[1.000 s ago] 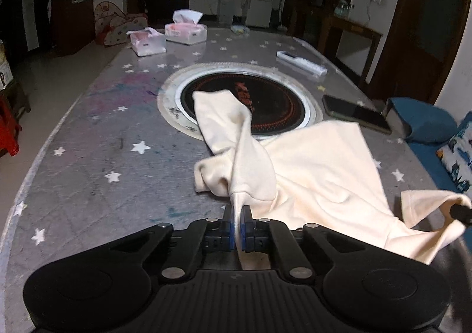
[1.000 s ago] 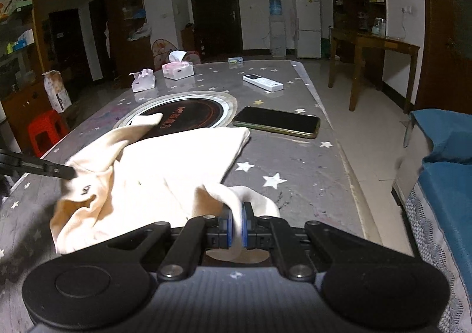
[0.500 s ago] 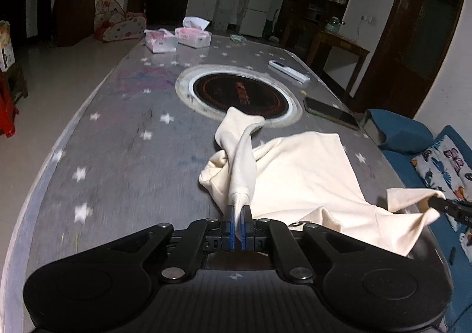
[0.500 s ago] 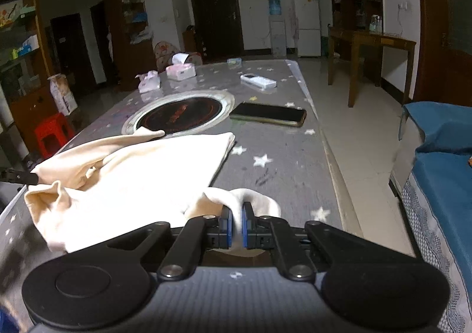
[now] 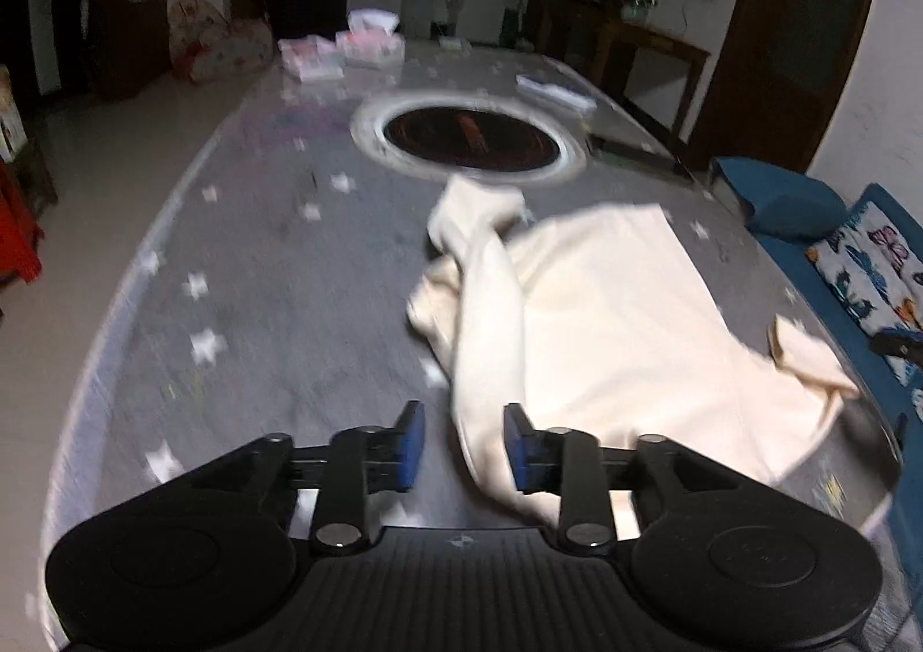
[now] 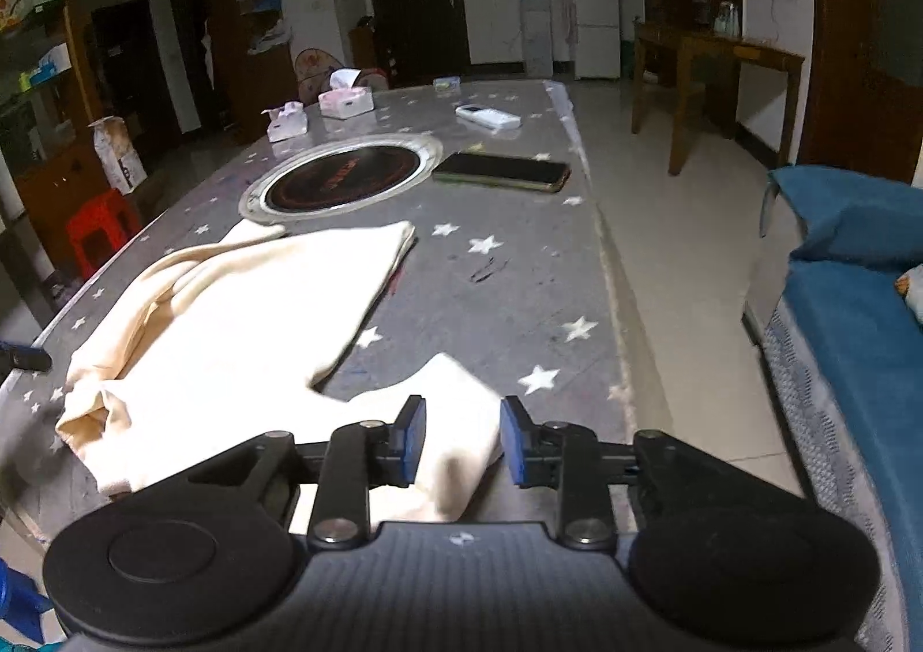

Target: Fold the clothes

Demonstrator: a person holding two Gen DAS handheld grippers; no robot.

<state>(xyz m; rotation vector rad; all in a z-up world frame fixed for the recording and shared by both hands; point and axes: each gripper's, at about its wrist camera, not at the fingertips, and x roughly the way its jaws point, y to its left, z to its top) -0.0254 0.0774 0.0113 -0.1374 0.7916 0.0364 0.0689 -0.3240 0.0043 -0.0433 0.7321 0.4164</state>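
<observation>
Left hand-held gripper (image 5: 463,444) wide apart, right hand-held gripper (image 6: 461,441) likewise, cream garment (image 5: 600,317) rumpled, sleeve twisted, on starred table (image 5: 259,271)

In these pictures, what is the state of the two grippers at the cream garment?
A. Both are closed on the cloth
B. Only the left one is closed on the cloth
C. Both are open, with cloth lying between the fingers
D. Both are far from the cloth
C: the left gripper and the right gripper both show a wide gap between their blue fingers, and the cream garment lies loose in that gap on the table.
</observation>
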